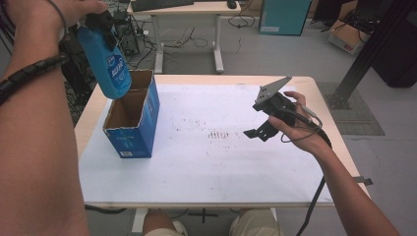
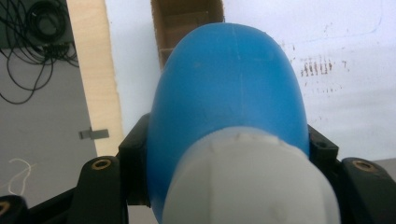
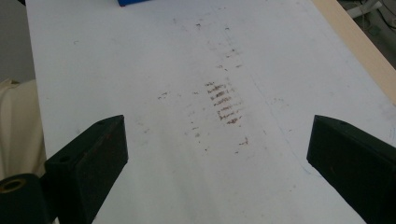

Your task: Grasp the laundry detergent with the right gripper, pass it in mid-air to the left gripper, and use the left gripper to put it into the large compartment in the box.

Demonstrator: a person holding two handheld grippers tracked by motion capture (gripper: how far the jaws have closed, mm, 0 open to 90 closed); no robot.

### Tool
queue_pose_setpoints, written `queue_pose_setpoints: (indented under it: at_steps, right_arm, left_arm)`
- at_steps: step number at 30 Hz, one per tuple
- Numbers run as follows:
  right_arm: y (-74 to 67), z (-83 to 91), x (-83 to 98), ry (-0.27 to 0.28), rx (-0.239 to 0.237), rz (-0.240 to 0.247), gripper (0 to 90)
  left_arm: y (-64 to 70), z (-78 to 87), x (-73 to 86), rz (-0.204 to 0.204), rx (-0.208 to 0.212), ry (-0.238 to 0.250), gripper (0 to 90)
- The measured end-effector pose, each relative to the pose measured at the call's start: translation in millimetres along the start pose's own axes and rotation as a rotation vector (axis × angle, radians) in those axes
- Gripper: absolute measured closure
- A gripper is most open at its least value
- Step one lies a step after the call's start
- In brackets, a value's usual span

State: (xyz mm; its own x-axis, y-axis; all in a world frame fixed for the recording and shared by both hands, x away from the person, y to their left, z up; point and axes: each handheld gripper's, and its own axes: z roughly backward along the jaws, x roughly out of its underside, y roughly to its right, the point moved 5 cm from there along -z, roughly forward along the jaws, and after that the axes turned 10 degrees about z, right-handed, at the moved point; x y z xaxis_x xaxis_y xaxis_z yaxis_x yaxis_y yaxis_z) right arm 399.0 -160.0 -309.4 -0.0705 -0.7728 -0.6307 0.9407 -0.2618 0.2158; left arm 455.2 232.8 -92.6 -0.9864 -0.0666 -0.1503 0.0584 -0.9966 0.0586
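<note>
One blue bottle [image 1: 109, 66] is hanging base-down over the open carton [image 1: 134, 116], the left gripper [image 1: 101, 22] clamping its neck below the white cap [image 2: 252, 179]. Smooth, rigid plastic is probably slippery. The right gripper [image 1: 259, 132] is waiting wide open, empty, above the table [image 1: 206, 167].

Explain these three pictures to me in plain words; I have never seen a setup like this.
A person sits at a table and holds a two-jaw grasping tool in each hand. The wide picture comes from a fixed camera above the person, looking down. The other two come from small cameras riding on each tool, looking along its black jaws. On the table's white sheet stands an open blue cardboard box, with brown smudges near the middle. The left tool is clamped near the white cap of a blue bottle, held bottom-down above the box. The right tool is open and holds nothing, hovering over the sheet.
</note>
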Motion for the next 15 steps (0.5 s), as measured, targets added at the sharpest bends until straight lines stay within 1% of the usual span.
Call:
queue_pose_setpoints:
  at_steps: [2,4,7,11,12,13,14,15]
  right_arm:
    - [0.3,0.4,1.1,-0.001,-0.001,0.004,5.3]
    - [-0.1,1.0,2.4,-0.002,0.006,-0.008,5.3]
    - [0.8,2.7,5.2,-0.002,0.008,-0.009,5.3]
    - [1.5,4.6,7.4,0.002,0.012,-0.01,5.3]
    - [1.4,4.9,7.7,0.002,0.012,-0.01,5.3]
    - [1.1,5.2,8.0,0.003,0.012,-0.011,5.3]
    - [1.0,5.3,8.2,0.003,0.011,-0.011,5.3]
    - [1.0,5.1,8.5,0.003,0.012,-0.011,5.3]
  left_arm:
    - [-1.7,-2.5,-0.3,0.014,0.003,0.0,37.6]
    - [-3.3,-4.1,-0.4,0.026,0.009,0.003,37.7]
    - [-5.8,-7.0,-0.3,0.044,0.015,0.008,37.6]
    - [-8.3,-10.7,-0.5,0.055,0.009,0.013,37.7]
    - [-9.3,-11.8,-0.6,0.052,0.008,0.014,37.7]
    - [-9.4,-13.1,-0.4,0.061,0.009,0.015,37.7]
    - [-10.5,-14.2,-0.5,0.058,0.008,0.015,37.7]
    - [-10.2,-15.4,-0.3,0.068,0.011,0.014,37.7]
